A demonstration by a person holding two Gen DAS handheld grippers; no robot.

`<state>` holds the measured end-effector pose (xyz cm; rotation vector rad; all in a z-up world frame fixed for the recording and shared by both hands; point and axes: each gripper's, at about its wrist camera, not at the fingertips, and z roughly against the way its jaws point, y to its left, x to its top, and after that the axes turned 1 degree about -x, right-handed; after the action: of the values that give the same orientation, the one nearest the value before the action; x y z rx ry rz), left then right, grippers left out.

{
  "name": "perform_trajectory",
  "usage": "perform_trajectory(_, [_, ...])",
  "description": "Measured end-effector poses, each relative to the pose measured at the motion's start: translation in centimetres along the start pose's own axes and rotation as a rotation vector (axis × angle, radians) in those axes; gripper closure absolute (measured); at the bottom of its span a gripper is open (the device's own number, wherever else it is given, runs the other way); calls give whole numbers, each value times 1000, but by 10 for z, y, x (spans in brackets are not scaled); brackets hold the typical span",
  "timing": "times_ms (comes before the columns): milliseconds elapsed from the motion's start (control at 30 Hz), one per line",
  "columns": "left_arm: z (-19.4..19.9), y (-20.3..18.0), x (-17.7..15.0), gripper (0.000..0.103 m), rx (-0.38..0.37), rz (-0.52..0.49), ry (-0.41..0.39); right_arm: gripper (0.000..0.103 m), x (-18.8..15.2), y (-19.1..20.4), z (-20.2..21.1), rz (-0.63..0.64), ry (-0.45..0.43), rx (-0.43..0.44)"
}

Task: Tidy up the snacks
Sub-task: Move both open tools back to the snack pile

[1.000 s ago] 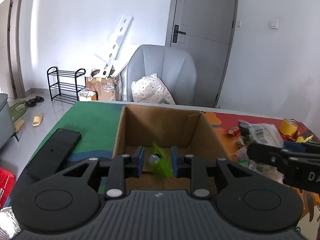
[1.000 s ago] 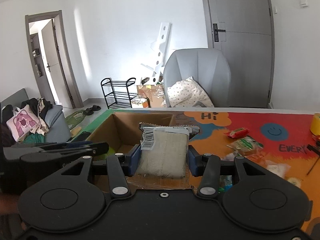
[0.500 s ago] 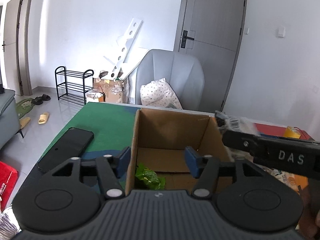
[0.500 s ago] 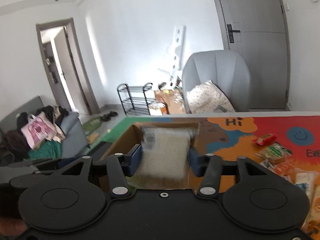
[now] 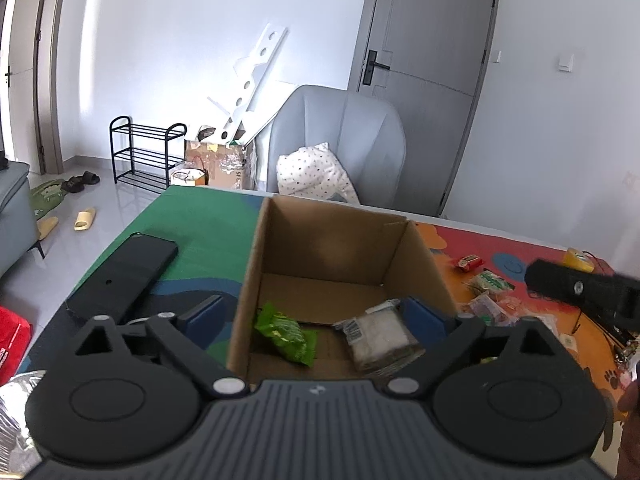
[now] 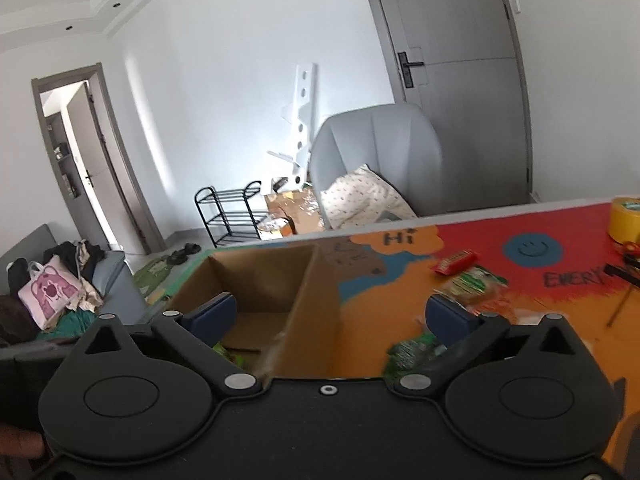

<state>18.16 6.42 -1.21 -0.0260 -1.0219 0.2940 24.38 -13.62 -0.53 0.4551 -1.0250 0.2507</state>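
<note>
An open cardboard box (image 5: pixel 320 240) stands on the colourful mat; it also shows in the right wrist view (image 6: pixel 256 276). Inside it lie a green snack packet (image 5: pixel 286 332) and a clear packet of pale biscuits (image 5: pixel 380 334). My left gripper (image 5: pixel 316 316) is open and empty, its fingers spread across the box's near side. My right gripper (image 6: pixel 336 312) is open and empty above the box's right wall. Loose snacks lie on the mat to the right: a red bar (image 6: pixel 454 261) and green-white packets (image 6: pixel 472 284).
A black phone (image 5: pixel 124 276) lies on the green part of the mat, left of the box. A yellow tape roll (image 6: pixel 624 218) sits at the far right. A grey armchair (image 5: pixel 344 140) stands behind the table. A red bag (image 5: pixel 12 340) is at the lower left.
Both grippers opened. The left one dropped the green packet into the box, then the right one dropped the biscuit packet in and swung right.
</note>
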Motion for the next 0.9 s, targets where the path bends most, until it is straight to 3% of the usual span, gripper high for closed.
perform_trajectory(33, [1, -1, 0, 0, -2, -1, -7, 0, -1, -2, 1, -2, 6, -6])
perform_trajectory(300, [7, -22, -6, 0, -57, -27, -18, 0, -16, -31, 20, -58, 37, -49])
perform_trajectory(900, [12, -94, -24, 0, -227, -144, 57, 0, -32, -88, 71, -118, 37, -153])
